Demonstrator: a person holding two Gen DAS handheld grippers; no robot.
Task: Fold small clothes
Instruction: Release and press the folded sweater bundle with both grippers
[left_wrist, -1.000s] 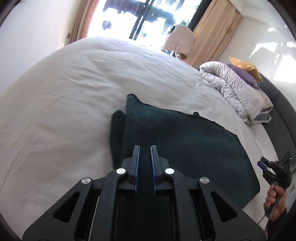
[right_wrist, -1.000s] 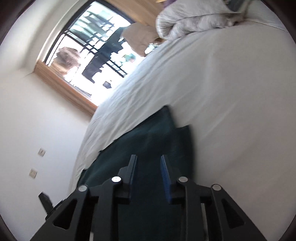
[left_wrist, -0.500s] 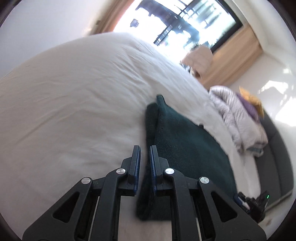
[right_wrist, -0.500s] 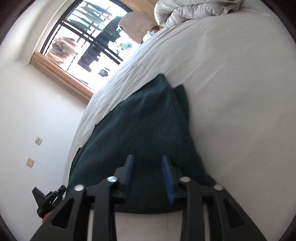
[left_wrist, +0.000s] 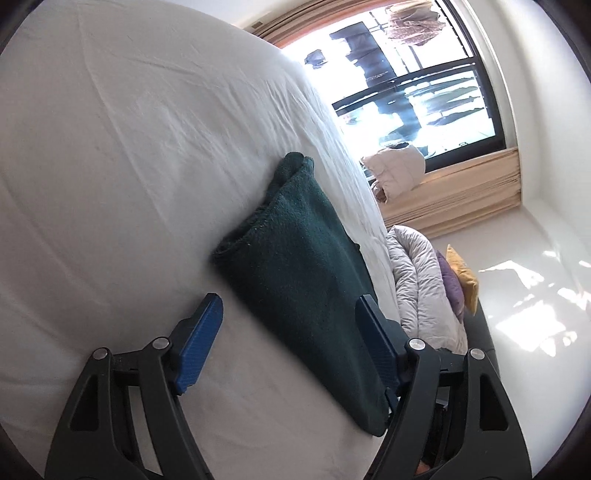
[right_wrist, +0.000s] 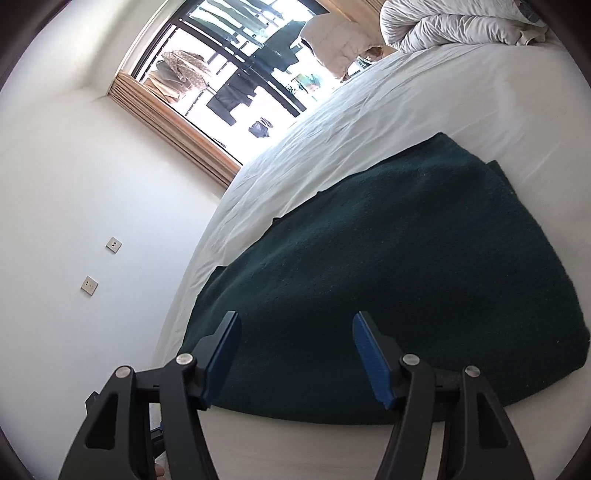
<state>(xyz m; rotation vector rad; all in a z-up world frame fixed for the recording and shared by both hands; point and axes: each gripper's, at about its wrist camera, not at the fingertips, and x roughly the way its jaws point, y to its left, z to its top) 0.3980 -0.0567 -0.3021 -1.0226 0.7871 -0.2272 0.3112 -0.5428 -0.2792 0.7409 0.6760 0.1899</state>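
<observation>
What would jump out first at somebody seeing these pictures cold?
A dark green cloth lies folded on a white bed, the one dark patch on all that white. In the foreground of each view, black grippers with blue pads, left and right, stand wide open over it, holding nothing. Behind, a bright window glares, and a rumpled duvet is heaped at the bed's far end.

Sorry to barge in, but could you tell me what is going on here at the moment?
A person holding tongs in each hand is folding a dark green fleece garment on a white bedsheet. The garment lies flat, folded over with layered edges showing. The left tongs and right tongs are both open and holding nothing, poised over the garment's near edge. A rumpled pale quilt sits further along the bed.
</observation>
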